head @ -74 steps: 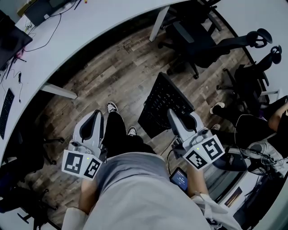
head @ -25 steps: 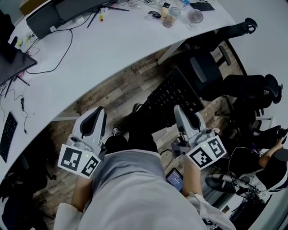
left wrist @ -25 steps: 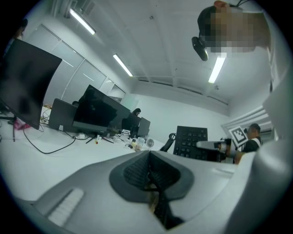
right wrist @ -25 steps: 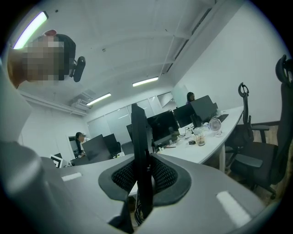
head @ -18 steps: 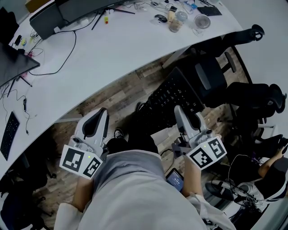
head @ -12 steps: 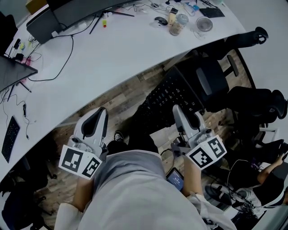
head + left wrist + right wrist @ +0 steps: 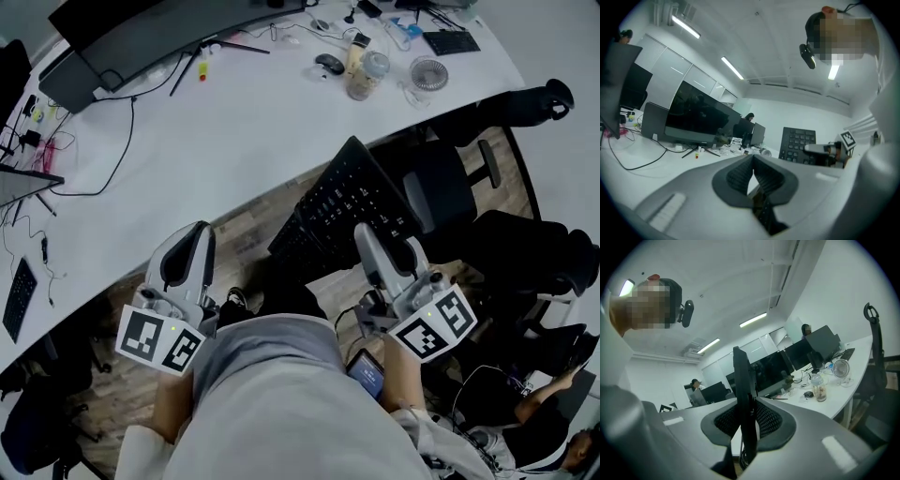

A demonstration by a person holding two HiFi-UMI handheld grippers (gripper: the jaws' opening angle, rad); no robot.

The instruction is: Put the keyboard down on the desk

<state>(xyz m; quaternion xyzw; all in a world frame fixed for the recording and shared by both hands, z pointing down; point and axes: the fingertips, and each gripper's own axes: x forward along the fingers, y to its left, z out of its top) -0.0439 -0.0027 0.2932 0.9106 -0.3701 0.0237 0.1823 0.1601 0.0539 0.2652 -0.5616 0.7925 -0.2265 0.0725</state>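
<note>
**Gripping the keyboard (image 7: 342, 211) on edge in the right gripper (image 7: 364, 239), clear of the desk (image 7: 234, 122).**

Seen in the head view at 12 o'clock of that gripper, above the wood floor (image 7: 242, 236), top corner overlapping the desk rim, keys facing 10 o'clock. Confirmed only in the right gripper view: pads pressed on both faces of the thin board, jaws barely apart. Shown only in the left gripper view: left gripper (image 7: 752, 174) closed on nothing, key face at 3 o'clock. Carried near level beside the torso, left at 9 o'clock of right, both aimed deskward.
</note>
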